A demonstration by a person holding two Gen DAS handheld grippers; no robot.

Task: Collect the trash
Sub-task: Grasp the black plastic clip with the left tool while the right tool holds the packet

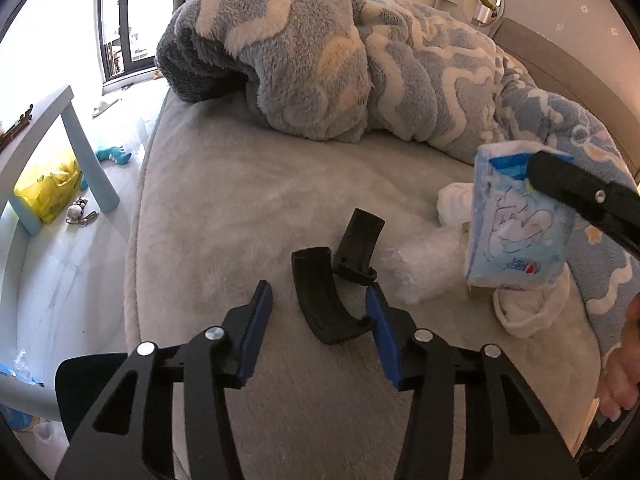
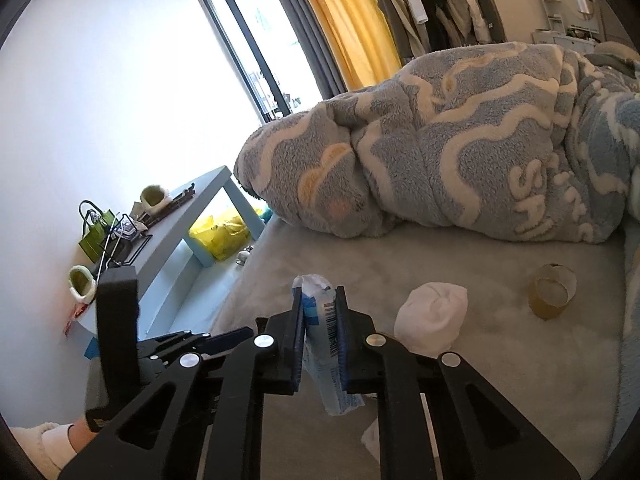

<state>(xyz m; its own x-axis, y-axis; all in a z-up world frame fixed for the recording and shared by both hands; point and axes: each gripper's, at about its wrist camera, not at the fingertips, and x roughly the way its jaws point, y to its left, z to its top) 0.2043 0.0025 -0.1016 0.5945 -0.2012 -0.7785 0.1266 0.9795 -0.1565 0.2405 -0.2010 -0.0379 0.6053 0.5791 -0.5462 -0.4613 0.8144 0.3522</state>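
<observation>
Fluffy fleece blanket [image 1: 320, 60], glossy plastic tissue pack [image 1: 516, 224], matt fingers [image 1: 260, 316].

My left view sits low and close over the bed [image 1: 248, 208], facing the blanket [image 1: 320, 60] and window [image 1: 116, 20]. My right view, tilted, looks across the same bed [image 2: 460, 264] toward that blanket [image 2: 460, 140] and the blue side surface [image 2: 176, 236]. Both share the bed, the blanket and the tissue pack [image 1: 516, 220] [image 2: 320, 344].

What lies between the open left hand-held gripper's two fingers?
In the left wrist view, the left hand-held gripper frames a curved black plastic piece lying on the grey bed, not gripped.
</observation>
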